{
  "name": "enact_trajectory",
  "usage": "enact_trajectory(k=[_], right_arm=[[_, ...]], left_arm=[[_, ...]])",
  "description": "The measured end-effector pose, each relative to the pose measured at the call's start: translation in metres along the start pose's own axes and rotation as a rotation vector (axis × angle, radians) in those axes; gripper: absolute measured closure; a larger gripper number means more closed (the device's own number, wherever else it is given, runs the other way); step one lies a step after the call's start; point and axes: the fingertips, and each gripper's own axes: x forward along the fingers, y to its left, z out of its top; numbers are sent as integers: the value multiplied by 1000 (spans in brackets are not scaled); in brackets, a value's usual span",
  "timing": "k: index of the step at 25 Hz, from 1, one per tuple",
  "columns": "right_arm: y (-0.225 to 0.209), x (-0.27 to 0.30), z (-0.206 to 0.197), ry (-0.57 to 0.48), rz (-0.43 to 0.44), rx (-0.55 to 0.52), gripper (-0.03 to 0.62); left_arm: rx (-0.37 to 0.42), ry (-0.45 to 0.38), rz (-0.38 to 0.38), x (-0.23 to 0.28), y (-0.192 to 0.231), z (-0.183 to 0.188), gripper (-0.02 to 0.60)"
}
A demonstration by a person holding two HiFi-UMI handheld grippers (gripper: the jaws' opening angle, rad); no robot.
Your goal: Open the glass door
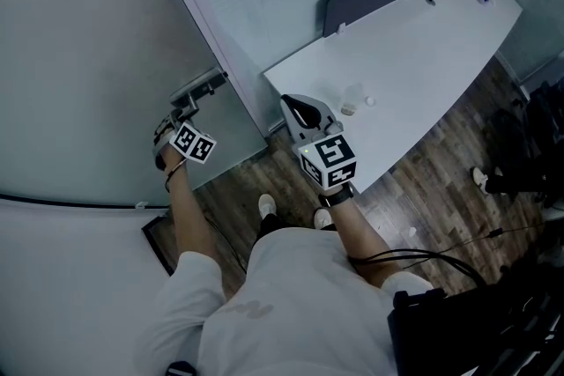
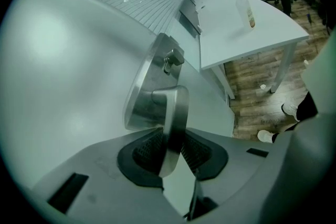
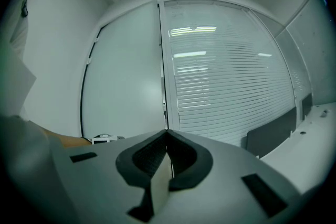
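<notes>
The left gripper [image 1: 190, 101] is the one that matters. Its jaws are pinching the door handle [image 1: 208, 84], and the left gripper view shows both ribbed pads pressed against the two flat faces of the metal lever. The right gripper [image 1: 296, 108] hangs off to the side in front of the person with its jaws pressed together on nothing. It is well apart from the handle and faces the wall of glass, so the left hand is plainly the nearer.

In the left gripper view, the left gripper [image 2: 173, 150] has the door handle [image 2: 176, 113] by its free end. From there the lever's long axis runs straight away between the jaws to a bend. At the bend it turns in to the steel lock plate [image 2: 143, 93], with a small thumb turn [image 2: 171, 60] just beyond. I judge that the coming move turns on this: the grip sits at the far end from the pivot, so the lever should swing about the plate before the door gives.

The plate sits at the edge of the frosted glass door [image 1: 88, 48], next to the frame and the panel with blinds [image 3: 231, 76]. In the right gripper view, the right gripper [image 3: 167, 150] points level at that frame, with the glass door [image 3: 126, 71] to its left. Farther off, past the door's edge, stands a white counter [image 1: 423, 40] with a bottle [image 2: 247, 10] on it.
</notes>
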Motion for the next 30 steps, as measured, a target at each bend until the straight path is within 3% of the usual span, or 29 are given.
enact_trajectory(k=[14, 22, 26, 30], right_arm=[[-13, -47, -4, -16, 35, 22, 592], [-3, -80, -16, -18, 89, 40, 592], [4, -91, -22, -9, 111, 59, 592], [16, -98, -20, -25, 121, 66, 592]], left_arm=[[4, 52, 10, -44, -35, -12, 491], [8, 100, 19, -82, -69, -31, 491], [19, 120, -14, -101, -84, -40, 491], [30, 109, 1, -120, -100, -50, 491]])
